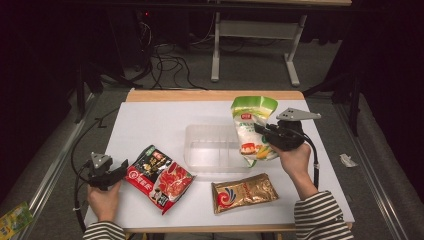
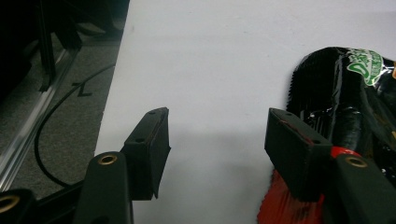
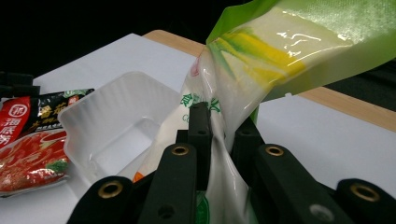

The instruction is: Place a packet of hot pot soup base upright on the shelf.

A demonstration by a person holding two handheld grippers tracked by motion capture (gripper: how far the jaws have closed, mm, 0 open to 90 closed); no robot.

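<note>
My right gripper is clenched on the green bag, pinching the film near its middle, bag lifted upright and hanging at the right end of the tray; in the right gripper view the jaws squeeze a fold of the bag with the tray below and left of it; bottom of the bag looks to overlap the tray's right rim, can't tell if it touches.

My left gripper is released, jaws spread with only table between them, resting well left of the tray, just beside the red pack; the left gripper view has the red pack against the right jaw's outer side, not grasped.

Gold pack lies flat in front of the tray, untouched.

Step in hand, I judge: put the green bag in the tray; to do it well I carry it left until it is over the tray's middle, not the rim; lower and tip it so it lies flat along the tray; keep the pinch firm, film is slick and could slip; let go only once the bag's weight is on the tray floor; tray is light and may slide if I drag the bag over its wall, so come in from above; left jaws stay clear of the tray.
</note>
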